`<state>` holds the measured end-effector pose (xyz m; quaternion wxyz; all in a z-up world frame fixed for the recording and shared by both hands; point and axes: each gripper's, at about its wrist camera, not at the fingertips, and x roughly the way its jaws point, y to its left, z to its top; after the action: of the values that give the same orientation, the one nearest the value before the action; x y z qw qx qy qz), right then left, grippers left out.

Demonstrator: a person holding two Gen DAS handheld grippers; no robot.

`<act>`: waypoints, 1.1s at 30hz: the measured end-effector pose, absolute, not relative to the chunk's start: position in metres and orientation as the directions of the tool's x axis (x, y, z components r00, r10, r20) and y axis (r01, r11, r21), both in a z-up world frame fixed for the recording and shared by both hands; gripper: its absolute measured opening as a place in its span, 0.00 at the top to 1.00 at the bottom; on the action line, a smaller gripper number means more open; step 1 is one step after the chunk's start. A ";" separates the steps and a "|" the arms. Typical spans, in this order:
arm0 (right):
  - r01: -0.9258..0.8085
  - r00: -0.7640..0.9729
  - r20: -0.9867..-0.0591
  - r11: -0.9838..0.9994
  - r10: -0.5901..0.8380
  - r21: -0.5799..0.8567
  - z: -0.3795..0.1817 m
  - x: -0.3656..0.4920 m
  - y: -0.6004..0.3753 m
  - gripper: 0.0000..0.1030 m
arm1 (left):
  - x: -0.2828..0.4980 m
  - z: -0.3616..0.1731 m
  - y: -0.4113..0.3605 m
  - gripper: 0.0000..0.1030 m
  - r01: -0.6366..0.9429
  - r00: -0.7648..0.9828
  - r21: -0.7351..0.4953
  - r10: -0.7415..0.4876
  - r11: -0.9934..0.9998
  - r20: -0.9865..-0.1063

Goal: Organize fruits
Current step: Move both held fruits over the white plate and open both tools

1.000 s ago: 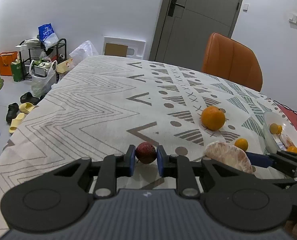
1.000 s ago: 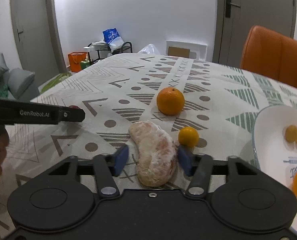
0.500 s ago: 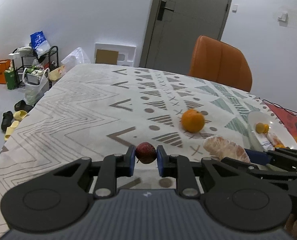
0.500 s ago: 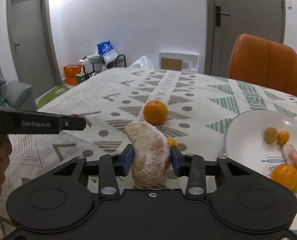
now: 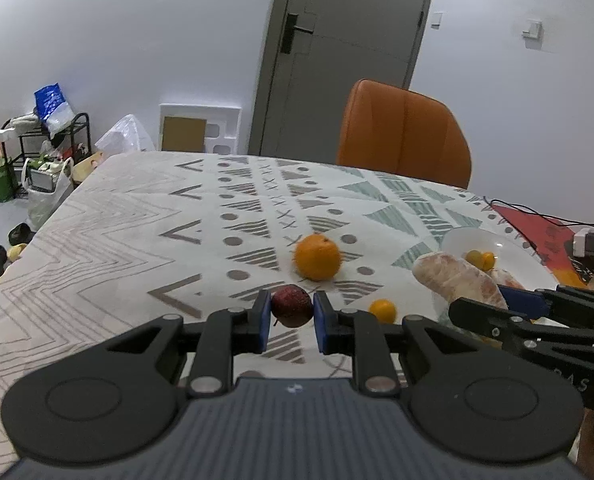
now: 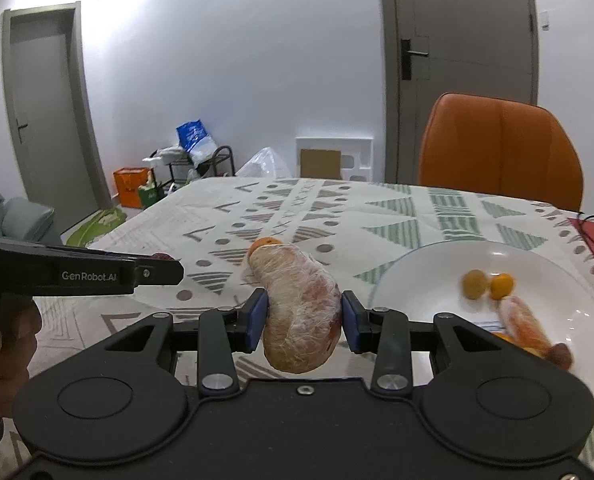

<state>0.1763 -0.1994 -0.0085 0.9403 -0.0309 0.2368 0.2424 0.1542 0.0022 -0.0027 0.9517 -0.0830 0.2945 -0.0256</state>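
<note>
Landmark: the white plate [image 6: 417, 276] on the counter [image 5: 137, 216].

Left gripper [image 5: 292, 320]: jaws closed on a small dark red fruit [image 5: 292, 306], held clear of the cloth, left of the plate.

Right gripper [image 6: 301, 324]: jaws clamp a peeled pomelo segment [image 6: 299, 304] at mid-body, just left of the plate, presumably for deposit.

Beyond, left of the plate: small orange [image 5: 382, 309], then large orange [image 5: 317, 257], both uncollected.

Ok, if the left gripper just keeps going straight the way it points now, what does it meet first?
Probably the large orange: it sits on the tablecloth just beyond the red fruit clamped in the left gripper. The gripper looks raised, though, so it might pass above it; depth is unclear.
</note>
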 end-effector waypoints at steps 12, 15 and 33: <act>-0.401 0.813 -0.431 0.913 0.392 0.076 -0.006 0.169 -0.250 0.64 | 0.158 0.008 -0.037 0.80 0.064 0.834 -0.167 -0.145 0.984 -0.532; -0.373 0.822 -0.433 0.924 0.370 0.080 -0.008 0.168 -0.263 0.64 | 0.160 0.007 -0.049 0.80 0.082 0.833 -0.168 -0.160 0.982 -0.530; -0.305 0.820 -0.477 0.946 0.318 0.107 -0.026 0.171 -0.306 0.59 | 0.175 0.003 -0.092 0.80 0.162 0.813 -0.171 -0.230 0.972 -0.535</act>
<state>0.1709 -0.3058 -0.0264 0.9537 0.0130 0.2522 0.1631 0.1748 -0.0920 0.0031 0.9503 -0.0590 0.2879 -0.1031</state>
